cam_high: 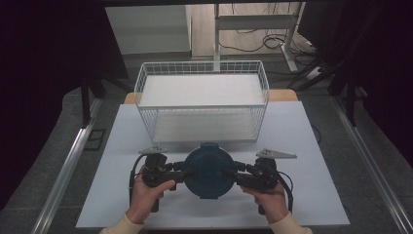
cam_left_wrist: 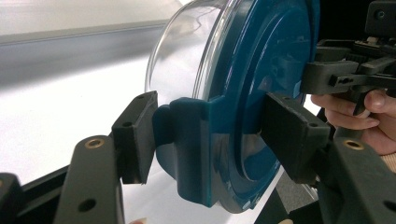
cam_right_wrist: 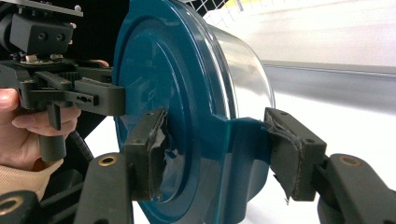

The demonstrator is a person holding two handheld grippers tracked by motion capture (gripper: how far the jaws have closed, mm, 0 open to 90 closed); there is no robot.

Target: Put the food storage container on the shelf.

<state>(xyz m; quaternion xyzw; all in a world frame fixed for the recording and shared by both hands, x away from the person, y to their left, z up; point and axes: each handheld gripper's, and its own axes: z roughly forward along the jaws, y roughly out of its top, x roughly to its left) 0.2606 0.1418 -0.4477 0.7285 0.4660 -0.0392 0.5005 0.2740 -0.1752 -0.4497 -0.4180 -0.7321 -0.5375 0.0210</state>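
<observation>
The round container (cam_high: 210, 170) sits in mid-grip at about six o'clock on the tabletop (cam_high: 302, 146), close to the person's edge and just short of the wire basket (cam_high: 202, 100). Its lid is a deep teal plastic, smooth and slightly glossy, with raised concentric rings and a squared latch tab at either side; under it is a clear, rounded bowl, which the left tool's camera shows as see-through and apparently empty.

The left tool (cam_high: 182, 173) is clamped on the tab at nine o'clock, its black pads pinching lid and rim. The right tool (cam_high: 236, 171) is closed on the opposite tab at three o'clock, and its pads (cam_right_wrist: 149, 154) look worn, with torn tape or rubber hanging from them.

I judge the grasp done and the carry just starting: the container looks held between both tools, though I cannot tell whether it has cleared the surface. What seems left is bringing it over to the basket at twelve o'clock, a white wire-mesh box with a flat white floor, and setting it inside.
</observation>
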